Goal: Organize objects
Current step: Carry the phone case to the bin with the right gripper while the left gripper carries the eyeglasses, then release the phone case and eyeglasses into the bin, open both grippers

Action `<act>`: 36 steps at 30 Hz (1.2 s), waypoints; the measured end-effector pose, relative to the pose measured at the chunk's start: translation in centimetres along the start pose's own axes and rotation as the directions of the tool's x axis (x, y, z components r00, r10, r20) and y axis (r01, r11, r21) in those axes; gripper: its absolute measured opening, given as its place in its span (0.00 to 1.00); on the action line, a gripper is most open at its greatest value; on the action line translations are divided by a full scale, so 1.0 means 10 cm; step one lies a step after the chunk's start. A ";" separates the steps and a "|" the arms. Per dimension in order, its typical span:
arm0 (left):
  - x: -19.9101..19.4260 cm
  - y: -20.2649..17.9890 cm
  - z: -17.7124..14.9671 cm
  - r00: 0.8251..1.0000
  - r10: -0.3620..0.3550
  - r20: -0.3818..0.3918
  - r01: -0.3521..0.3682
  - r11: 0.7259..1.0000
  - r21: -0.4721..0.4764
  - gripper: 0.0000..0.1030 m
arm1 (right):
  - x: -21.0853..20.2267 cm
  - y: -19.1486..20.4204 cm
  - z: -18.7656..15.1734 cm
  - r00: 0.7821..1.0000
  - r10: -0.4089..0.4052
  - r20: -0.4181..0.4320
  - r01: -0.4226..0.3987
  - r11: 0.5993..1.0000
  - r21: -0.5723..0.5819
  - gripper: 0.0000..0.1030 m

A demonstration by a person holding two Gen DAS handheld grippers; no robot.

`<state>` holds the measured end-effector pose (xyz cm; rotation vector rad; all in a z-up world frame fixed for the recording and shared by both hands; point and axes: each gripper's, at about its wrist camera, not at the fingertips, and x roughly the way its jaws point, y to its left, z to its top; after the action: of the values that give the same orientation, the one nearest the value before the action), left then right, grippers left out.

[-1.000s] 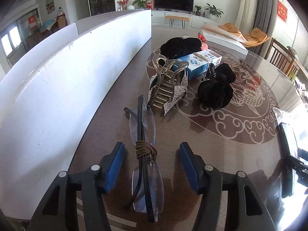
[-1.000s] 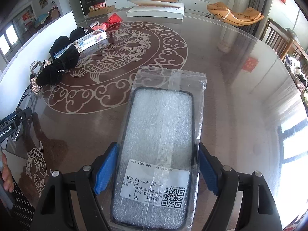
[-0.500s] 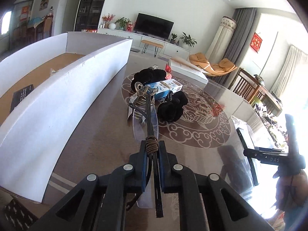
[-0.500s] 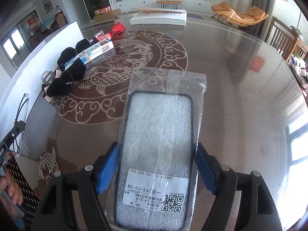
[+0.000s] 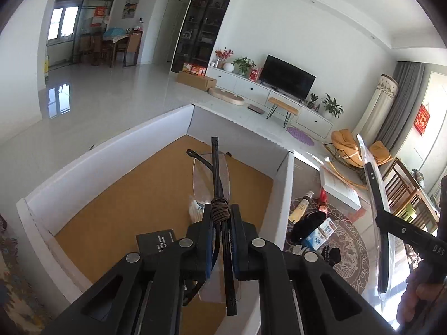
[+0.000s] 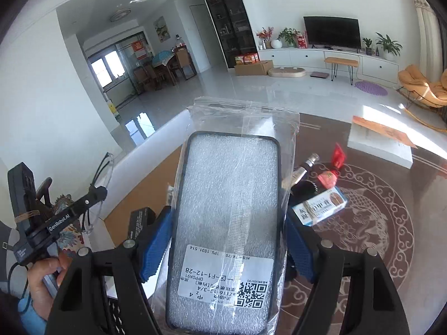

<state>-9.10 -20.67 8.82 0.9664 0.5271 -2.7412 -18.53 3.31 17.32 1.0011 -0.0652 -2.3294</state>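
My left gripper (image 5: 220, 247) is shut on folded rimless glasses (image 5: 213, 178) bound with a brown cord, held in the air above a white-walled box (image 5: 106, 164) with a tan floor. My right gripper (image 6: 226, 244) is shut on a bagged phone case (image 6: 227, 212) with a white label, lifted off the table near the box's wall. The case shows edge-on in the left wrist view (image 5: 375, 206). The left gripper with the glasses shows in the right wrist view (image 6: 92, 192).
Inside the box lie a black card (image 5: 156, 240) and a white packet (image 5: 195, 209). On the brown patterned table (image 6: 391, 240) are a blue-and-white carton (image 6: 321, 206), black cloth items (image 5: 310, 223), a red packet (image 6: 336, 157) and a flat white box (image 6: 380, 139).
Both grippers have risen and swung left toward the box. The left one closed on the glasses and lifted them over the box; the right one lifted the phone case off the table.
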 end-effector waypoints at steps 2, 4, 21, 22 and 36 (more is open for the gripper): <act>0.18 0.24 0.06 0.997 0.056 -0.061 -0.057 0.998 -0.010 0.10 | 0.39 0.40 0.25 0.998 0.063 -0.019 -0.064 0.997 -0.031 0.74; 0.38 0.43 0.07 0.987 0.106 -0.123 -0.110 0.994 -0.026 0.11 | 0.80 0.73 0.39 0.992 0.111 -0.060 -0.113 0.993 -0.030 0.74; -0.10 -0.21 -0.43 0.999 0.037 0.015 -0.038 0.997 0.064 0.79 | 0.74 0.56 -0.20 1.000 0.010 0.019 -0.008 0.997 -0.078 1.00; -0.18 -0.39 -0.52 1.000 -0.011 0.023 0.009 0.996 0.090 0.80 | 0.56 0.40 -0.31 0.998 -0.036 0.051 0.040 0.995 -0.088 1.00; 0.00 -2.00 -2.28 0.935 -0.210 -0.287 0.309 0.878 0.365 0.97 | -0.33 -1.53 -2.12 0.871 -0.450 -0.195 0.473 0.877 0.086 1.00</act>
<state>-1.93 6.57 -2.32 1.4325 0.1192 -3.0685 -10.11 21.49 0.20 1.4061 0.1043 -2.6826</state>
